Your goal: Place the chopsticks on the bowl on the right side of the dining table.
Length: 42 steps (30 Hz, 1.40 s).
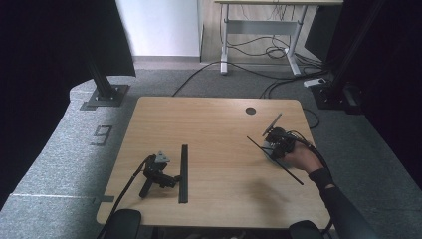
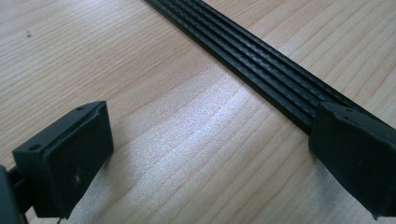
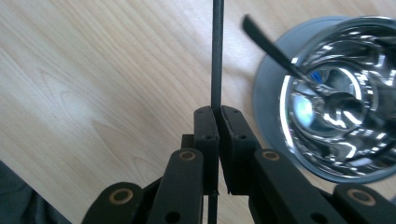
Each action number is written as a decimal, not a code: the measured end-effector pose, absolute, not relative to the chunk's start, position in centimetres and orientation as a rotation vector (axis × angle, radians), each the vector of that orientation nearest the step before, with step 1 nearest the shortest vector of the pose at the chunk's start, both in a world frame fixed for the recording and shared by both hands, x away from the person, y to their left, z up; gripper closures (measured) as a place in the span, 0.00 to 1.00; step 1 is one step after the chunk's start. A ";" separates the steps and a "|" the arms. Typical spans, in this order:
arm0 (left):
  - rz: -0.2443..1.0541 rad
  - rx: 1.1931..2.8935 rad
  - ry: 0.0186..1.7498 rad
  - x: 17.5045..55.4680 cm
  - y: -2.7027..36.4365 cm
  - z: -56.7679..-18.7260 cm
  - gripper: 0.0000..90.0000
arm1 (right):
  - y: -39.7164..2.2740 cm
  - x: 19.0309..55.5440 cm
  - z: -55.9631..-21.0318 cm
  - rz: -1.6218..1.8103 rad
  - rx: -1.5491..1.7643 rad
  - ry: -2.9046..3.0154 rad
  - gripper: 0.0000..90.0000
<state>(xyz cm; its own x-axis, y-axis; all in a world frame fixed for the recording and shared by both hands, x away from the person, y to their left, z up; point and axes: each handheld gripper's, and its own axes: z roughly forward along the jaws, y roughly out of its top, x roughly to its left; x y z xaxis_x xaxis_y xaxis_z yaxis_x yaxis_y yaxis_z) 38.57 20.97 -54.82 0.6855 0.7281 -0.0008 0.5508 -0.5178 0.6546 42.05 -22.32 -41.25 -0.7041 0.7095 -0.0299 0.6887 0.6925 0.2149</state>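
Observation:
A long ribbed black strip [image 1: 183, 174] [image 2: 261, 65] lies flat on the wooden table [image 1: 219, 124]. My left gripper [image 1: 171, 178] [image 2: 205, 135] rests on the table beside it with no hand on it. Its jaws stand open with bare wood between them, and the strip passes just behind one of them. A hand holds my right gripper [image 1: 271, 149] [image 3: 216, 112] at the table's right side, shut on a thin black strip [image 1: 288, 172] [image 3: 216, 56] seen edge-on. Beside it stands a shiny metal cup [image 3: 336, 98] on a grey base, with another black strip [image 1: 272, 124] [image 3: 271, 44] leaning in it.
A round cable hole [image 1: 250, 110] sits near the table's far edge. Black frame posts [image 1: 102, 79] stand on the grey carpet behind the table, with a desk and loose cables [image 1: 268, 50] farther back. Dark chair armrests [image 1: 122, 221] show at the near edge.

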 end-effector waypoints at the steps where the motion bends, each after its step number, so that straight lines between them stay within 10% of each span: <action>1: 0.364 2.260 0.977 38.6 21.0 -54.8 0.00 | -22.5 42.1 -41.1 0.288 1.160 2.782 0.95; 42: 0.362 2.261 0.977 38.6 21.0 -54.8 0.00 | -26.5 47.8 -46.2 0.193 1.334 2.647 0.95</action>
<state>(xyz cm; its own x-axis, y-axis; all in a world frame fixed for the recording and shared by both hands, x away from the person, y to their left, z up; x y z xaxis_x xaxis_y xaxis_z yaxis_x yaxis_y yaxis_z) 38.57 20.98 -54.82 0.6857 0.7278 -0.0013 0.5513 -0.5183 0.6538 47.83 -26.49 -46.21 -0.5850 0.8056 -0.0936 0.7836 0.5912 0.1910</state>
